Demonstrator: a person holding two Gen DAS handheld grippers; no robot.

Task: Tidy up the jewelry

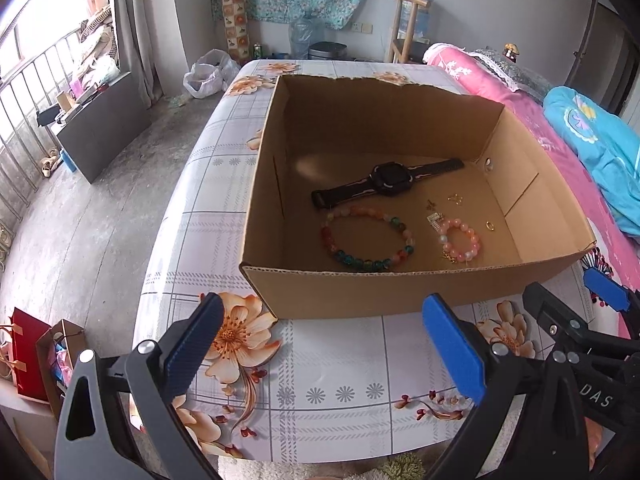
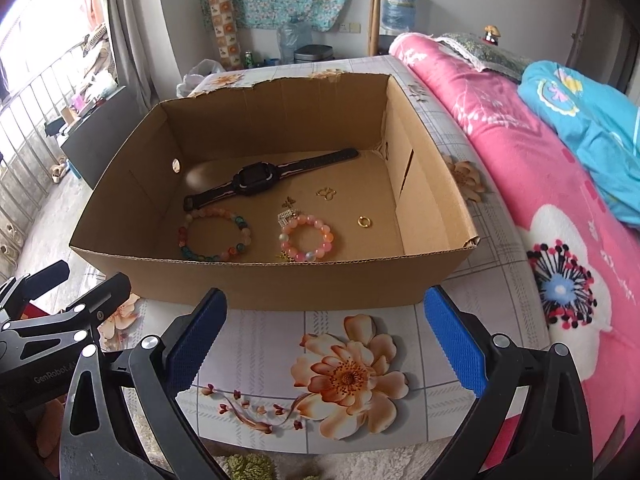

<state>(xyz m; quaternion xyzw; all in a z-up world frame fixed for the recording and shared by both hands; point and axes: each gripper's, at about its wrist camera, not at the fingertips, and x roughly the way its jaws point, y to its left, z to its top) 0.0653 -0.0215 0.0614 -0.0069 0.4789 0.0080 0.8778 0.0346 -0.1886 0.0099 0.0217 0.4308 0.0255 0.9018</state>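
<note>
Left wrist view is filled by an open brown cardboard box (image 1: 400, 184) standing on a counter (image 1: 340, 384) covered with a floral-print cloth, and the jewelry is seen already lying on the box floor. A black smartwatch with a dark strap (image 1: 390, 179) is laid across the back, a multicoloured beaded bracelet (image 1: 368, 238) is set in front of it, and a smaller pink beaded bracelet (image 1: 460, 240) lies just beside that. A small gold ring (image 2: 364, 222) and tiny gold charms (image 2: 326, 193) are scattered near the box's right wall. The left claw (image 1: 324, 348) is held spread and empty above the counter, short of the near wall; the right claw (image 2: 326, 340) is likewise spread, with nothing pinched. Nothing is seen left outside the box, so the sorting is judged nearly done. If pieces are to be tidied, the near wall should be cleared from above, and the beads are best pinched across the strand; the small ring would call for a careful, centred close. Read on the tools are "DAS" in the left view and "GenRobot" in the right view.
</note>
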